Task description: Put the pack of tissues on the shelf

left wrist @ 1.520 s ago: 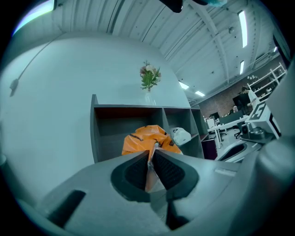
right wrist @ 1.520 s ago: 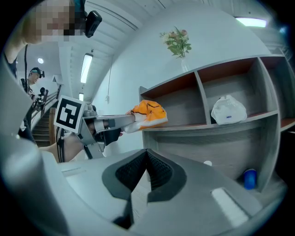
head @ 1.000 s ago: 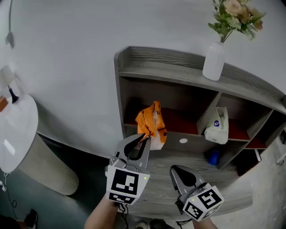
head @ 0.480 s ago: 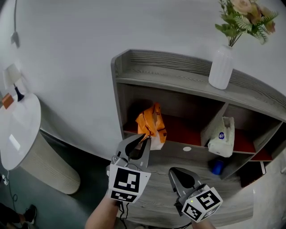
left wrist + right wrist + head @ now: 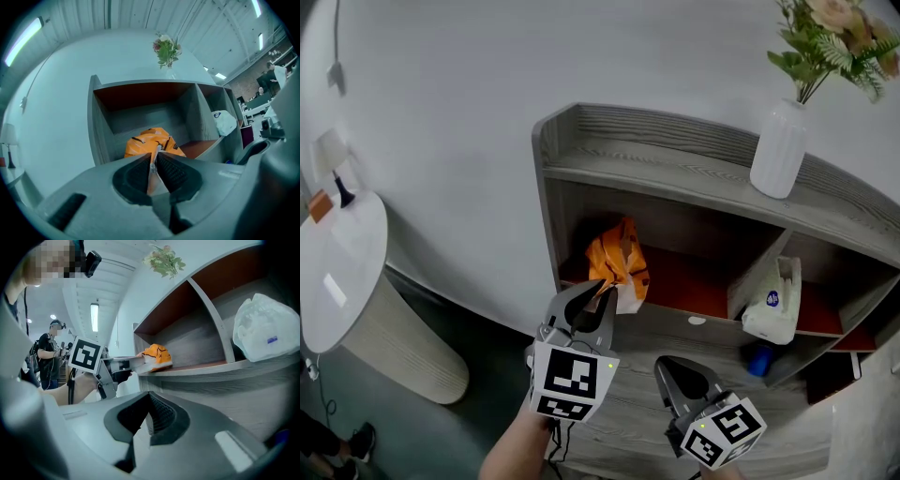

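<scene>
- Fingers of the left gripper, just opened slightly, pinch the wrapper edge of the orange pack of tissues.
- The pack rests in the left compartment of the shelf.
- Right gripper: closed, empty.

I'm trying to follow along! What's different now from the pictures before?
The left gripper pushed the orange tissue pack slightly further onto the shelf; its jaws have just been opening a little, the pack's flap still between them. The right gripper followed, shut and empty. The white bag and vase stayed put.
</scene>
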Demonstrator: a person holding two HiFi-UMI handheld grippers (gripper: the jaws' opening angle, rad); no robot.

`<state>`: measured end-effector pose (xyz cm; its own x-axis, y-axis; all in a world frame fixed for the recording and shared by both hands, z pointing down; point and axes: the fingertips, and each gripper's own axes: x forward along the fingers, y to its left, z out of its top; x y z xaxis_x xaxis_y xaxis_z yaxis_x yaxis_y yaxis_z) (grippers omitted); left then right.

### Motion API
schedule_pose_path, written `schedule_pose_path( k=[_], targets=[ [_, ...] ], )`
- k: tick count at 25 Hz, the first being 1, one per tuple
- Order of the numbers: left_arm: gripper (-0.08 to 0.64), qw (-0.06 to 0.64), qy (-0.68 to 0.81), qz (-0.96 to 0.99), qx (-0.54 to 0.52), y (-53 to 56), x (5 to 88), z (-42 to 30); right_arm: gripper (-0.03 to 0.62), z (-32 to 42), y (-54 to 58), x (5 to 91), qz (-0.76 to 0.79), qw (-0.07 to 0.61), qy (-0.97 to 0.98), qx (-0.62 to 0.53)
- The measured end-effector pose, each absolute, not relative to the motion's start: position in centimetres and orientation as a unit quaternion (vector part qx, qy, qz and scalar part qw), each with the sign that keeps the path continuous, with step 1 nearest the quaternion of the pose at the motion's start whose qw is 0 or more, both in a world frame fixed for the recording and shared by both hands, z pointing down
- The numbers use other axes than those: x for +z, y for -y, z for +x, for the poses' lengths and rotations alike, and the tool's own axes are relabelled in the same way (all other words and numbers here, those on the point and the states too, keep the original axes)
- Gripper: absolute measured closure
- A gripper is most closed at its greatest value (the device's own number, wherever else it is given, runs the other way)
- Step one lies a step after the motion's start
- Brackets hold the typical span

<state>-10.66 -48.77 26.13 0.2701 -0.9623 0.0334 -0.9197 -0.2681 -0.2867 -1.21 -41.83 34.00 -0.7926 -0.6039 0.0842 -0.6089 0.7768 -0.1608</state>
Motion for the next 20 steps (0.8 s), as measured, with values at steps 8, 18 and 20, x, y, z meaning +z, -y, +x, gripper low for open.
schedule_pose_path(
  k=[8, 18, 20],
  targets=[
    [0.512, 0.107, -0.612, -0.778, -0.099, 49.5, 26.4, -11.0, 0.591, -1.1, 41.9, 34.3, 0.315, 0.013, 0.943, 0.101],
    [0.474, 0.122, -0.629, -0.763, -0.083, 49.7, 26.1, -11.1, 0.591, 0.1, 41.5, 34.3, 0.324, 0.013, 0.941, 0.100],
    [0.440, 0.127, -0.632, -0.760, -0.078, 49.4, 26.0, -11.2, 0.591, 0.3, 41.4, 34.3, 0.325, 0.011, 0.940, 0.100]
  ],
)
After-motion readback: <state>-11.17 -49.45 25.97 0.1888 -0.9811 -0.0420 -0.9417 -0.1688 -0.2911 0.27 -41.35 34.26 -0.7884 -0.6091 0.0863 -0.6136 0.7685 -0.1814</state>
